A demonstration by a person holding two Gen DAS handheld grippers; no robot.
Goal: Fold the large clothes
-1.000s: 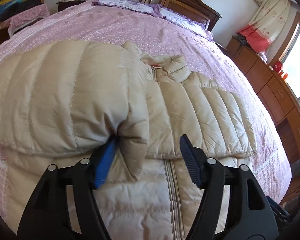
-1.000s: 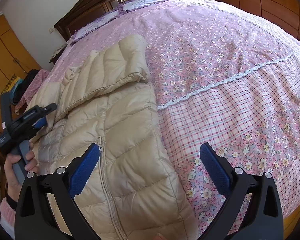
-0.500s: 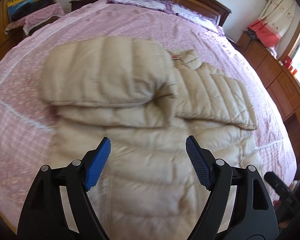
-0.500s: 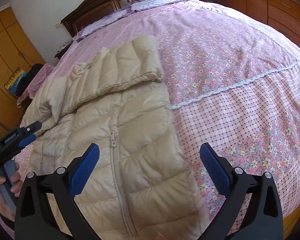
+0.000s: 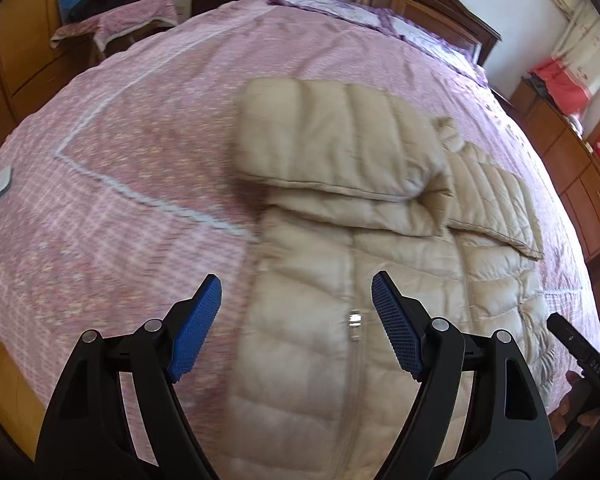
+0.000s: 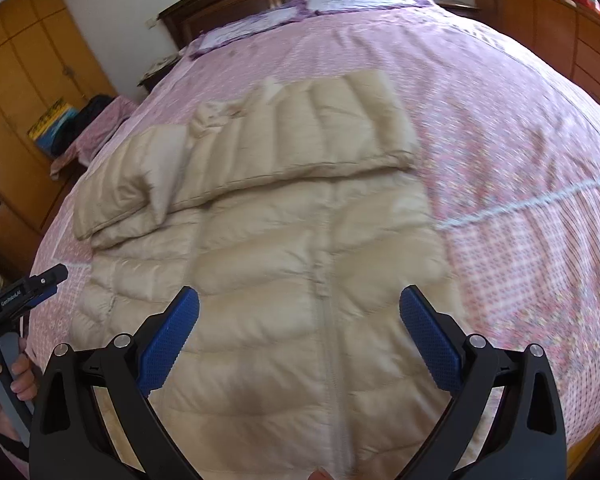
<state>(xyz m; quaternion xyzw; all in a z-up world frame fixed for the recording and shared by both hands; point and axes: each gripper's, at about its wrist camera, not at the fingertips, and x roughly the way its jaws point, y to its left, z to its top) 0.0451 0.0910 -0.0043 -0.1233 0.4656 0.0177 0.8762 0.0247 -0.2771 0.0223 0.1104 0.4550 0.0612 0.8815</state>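
- The bed (image 6: 500,92) is big and has a pink flowery cover. It holds everything up, and it looks soft, so things may sink in a little.
- The puffy jacket (image 6: 284,264) lies flat on the bed, front side up, beige and quilted. It lies in the middle of the bed in the right view and runs toward the near edge.
- It looks light and squishy, like a pillow. I think it bends easily but wants to puff back up after a fold. The shiny cloth looks slippery, so a small pinch may slide off.
- Both sleeves (image 5: 340,140) are already folded across the chest, one over the other.
- The bottom part of the jacket is not folded up yet. I think the two bottom corners are the best places to grab, with a thick bunch of cloth in each grip.
- The zipper (image 5: 354,322) runs down the middle. It is stiffer than the rest and not a good place to pinch.
- The left gripper (image 5: 296,328) hangs over the jacket's left edge, jaws spread wide, holding nothing.
- The right gripper (image 6: 300,336) hangs over the lower front, jaws spread wide too, holding nothing.
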